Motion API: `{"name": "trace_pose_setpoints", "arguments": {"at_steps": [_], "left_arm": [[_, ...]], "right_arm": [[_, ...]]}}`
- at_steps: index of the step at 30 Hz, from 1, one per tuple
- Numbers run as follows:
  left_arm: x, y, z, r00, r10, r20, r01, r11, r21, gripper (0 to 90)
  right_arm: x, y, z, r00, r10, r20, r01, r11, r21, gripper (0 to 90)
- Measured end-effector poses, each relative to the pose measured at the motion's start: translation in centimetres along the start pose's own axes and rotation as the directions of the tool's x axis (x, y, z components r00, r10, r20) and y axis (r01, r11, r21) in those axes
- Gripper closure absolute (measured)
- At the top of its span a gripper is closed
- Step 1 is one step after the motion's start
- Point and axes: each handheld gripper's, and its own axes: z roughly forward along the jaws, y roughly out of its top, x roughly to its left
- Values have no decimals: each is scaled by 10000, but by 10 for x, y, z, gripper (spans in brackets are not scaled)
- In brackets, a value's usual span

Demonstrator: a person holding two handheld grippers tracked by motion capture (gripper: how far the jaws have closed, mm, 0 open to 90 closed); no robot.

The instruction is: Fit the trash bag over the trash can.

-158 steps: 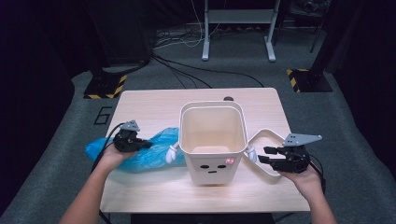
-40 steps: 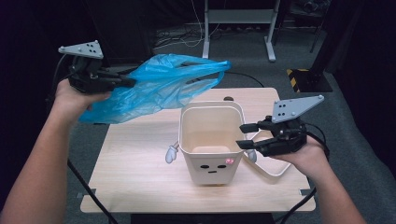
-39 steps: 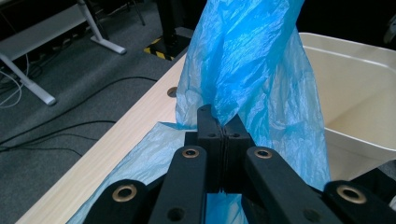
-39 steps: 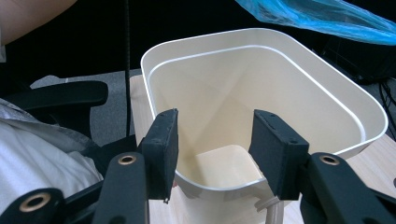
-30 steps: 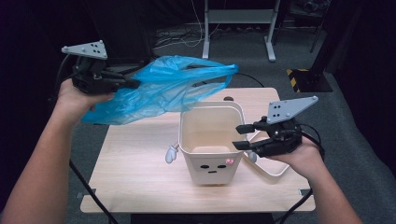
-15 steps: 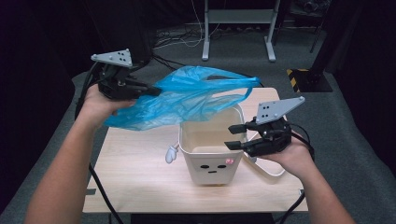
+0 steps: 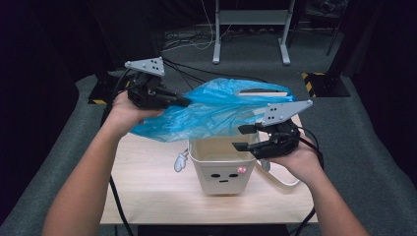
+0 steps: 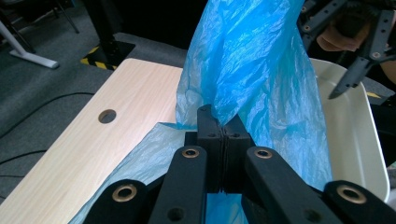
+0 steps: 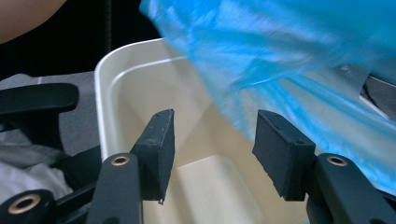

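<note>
since half a second back, your left hand has carried the blue bag in from the left and a little lower, so the plastic now hangs over the mouth of the white bin rather than off to its side; your right claw's jaws have just been opening, with nothing between them.

table [image 7: 147, 191]: light wood, with a round hole near its far edge in the left gripper view. the white bin stands on it, towards the right of the middle.

blue bag [image 7: 216, 110]: thin crinkled plastic, held in the air and stretched from your left claw across to above the bin's far rim. in the right gripper view it drapes down over the bin's far wall.

white bin [image 7: 223, 169]: upright, open-topped, with a small face drawn on its near wall. a loop handle shows on each side.

left claw [image 7: 184, 102]: shut tight on a bunched edge of the blue bag; in the left gripper view the pads meet with the plastic pinched at their tips.

right claw [image 7: 243, 137]: open and holding nothing, just over the bin's right rim, its jaws pointing across the opening towards the bag.
</note>
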Motion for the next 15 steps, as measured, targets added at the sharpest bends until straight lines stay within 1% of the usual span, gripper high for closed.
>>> {"name": "trace_pose_setpoints", "arguments": {"at_steps": [5, 8, 10, 13, 15], "left_arm": [[-1, 1, 6, 10000, 7, 94, -7, 10000, 21, 885], [-2, 2, 8, 9999, 47, 151, -48, 10000, 66, 885], [-2, 2, 10, 9998, 85, 178, -86, 9999, 99, 885], [-3, 2, 11, 9997, 81, 240, -85, 9998, 152, 884], [-3, 1, 12, 9995, 68, 317, -74, 9998, 165, 885]], "right_arm": [[-4, 2, 4, 9999, 24, 113, -22, 9999, -166, 473], [-5, 4, 9, 9999, 22, 122, -20, 9999, -122, 498], [-7, 4, 11, 9999, 22, 130, -20, 10000, -81, 577], [-7, 4, 12, 9999, -110, 48, 110, 9999, -10, 752], [-7, 4, 11, 9998, -201, -17, 201, 9998, -18, 848]]}}
